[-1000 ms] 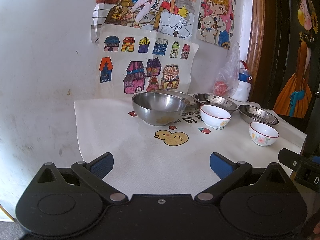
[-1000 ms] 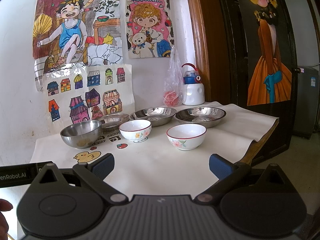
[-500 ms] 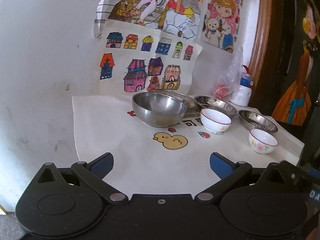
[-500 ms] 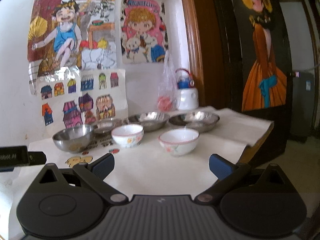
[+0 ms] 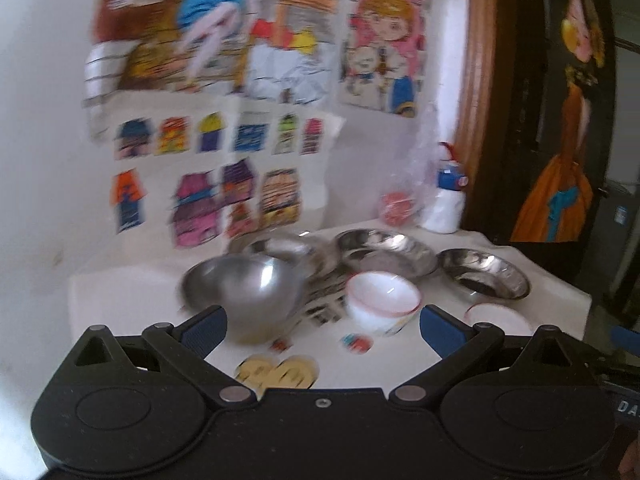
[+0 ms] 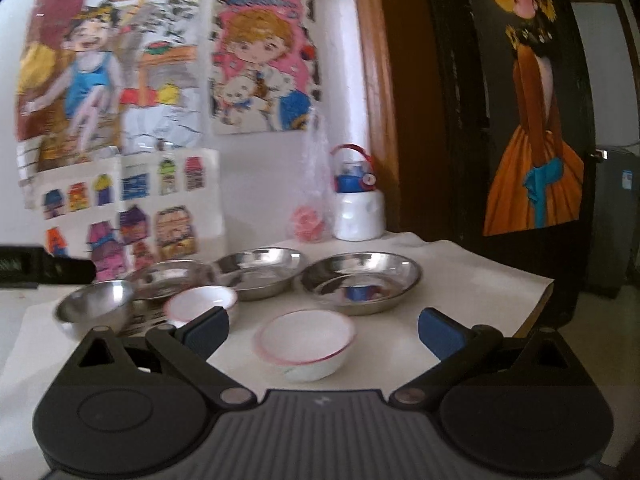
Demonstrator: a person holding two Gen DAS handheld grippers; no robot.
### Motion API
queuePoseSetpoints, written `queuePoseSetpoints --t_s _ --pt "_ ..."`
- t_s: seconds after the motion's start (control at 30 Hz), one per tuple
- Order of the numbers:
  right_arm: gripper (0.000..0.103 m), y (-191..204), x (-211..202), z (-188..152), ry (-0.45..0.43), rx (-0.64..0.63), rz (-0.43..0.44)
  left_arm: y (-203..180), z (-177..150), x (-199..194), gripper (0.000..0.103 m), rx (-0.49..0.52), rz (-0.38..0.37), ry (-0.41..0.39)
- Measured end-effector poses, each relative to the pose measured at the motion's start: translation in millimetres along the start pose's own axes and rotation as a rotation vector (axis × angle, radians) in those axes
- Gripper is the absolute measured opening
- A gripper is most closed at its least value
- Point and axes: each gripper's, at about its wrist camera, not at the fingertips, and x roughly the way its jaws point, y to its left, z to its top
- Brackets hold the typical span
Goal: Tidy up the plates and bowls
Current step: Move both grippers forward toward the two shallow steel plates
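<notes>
A deep steel bowl (image 5: pixel 244 292) (image 6: pixel 96 310) stands at the table's left. Behind it lies a row of three shallow steel plates (image 6: pixel 168 282) (image 6: pixel 260 270) (image 6: pixel 362 280), also in the left wrist view (image 5: pixel 280 248) (image 5: pixel 384 252) (image 5: pixel 484 276). Two white red-rimmed bowls sit in front: one (image 5: pixel 382 302) (image 6: pixel 200 300) mid-table, one (image 6: pixel 306 342) (image 5: pixel 496 316) nearer the right. My left gripper (image 5: pixel 322 330) is open, low before the steel bowl and the mid white bowl. My right gripper (image 6: pixel 322 330) is open, with the right white bowl between its fingers' line. Both views are blurred.
A white cloth (image 5: pixel 132 300) with a yellow duck print (image 5: pixel 276 372) covers the table. A white-and-blue bottle (image 6: pixel 358 208) and a plastic bag (image 6: pixel 314 200) stand at the back wall under coloured drawings. The table's right edge (image 6: pixel 536 308) borders a dark door.
Both grippers have dropped lower and come closer to the dishes, which now sit at finger level. The jaws stay open and no dish has moved.
</notes>
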Motion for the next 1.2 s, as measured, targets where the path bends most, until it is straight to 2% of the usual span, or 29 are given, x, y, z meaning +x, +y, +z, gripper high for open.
queuePoseSetpoints --t_s 0.17,0.3,0.57,0.77,0.97,1.1,1.2 --pt "0.103 -37 32 9 0.015 -0.005 -0.031 -31 33 38 0.102 0.030 -0.099 0.028" --pt "0.103 -65 60 14 0.040 -0.018 -0.055 -63 53 78 0.102 0.026 -0.177 0.082" --pt "0.103 -104 114 18 0.118 -0.026 -0.055 -123 66 157 0.102 0.019 -0.274 0.185" --pt "0.103 -121 151 21 0.176 0.022 0.011 -147 64 209 0.102 -0.012 -0.286 0.308" --pt "0.095 -123 177 21 0.211 0.036 0.045 -148 58 239 0.102 -0.091 -0.277 0.402" --pt "0.087 -123 189 21 0.230 0.055 0.065 -148 56 254 0.099 -0.136 -0.257 0.430" --pt "0.077 -124 193 22 0.242 0.063 0.073 -148 53 261 0.093 -0.169 -0.261 0.459"
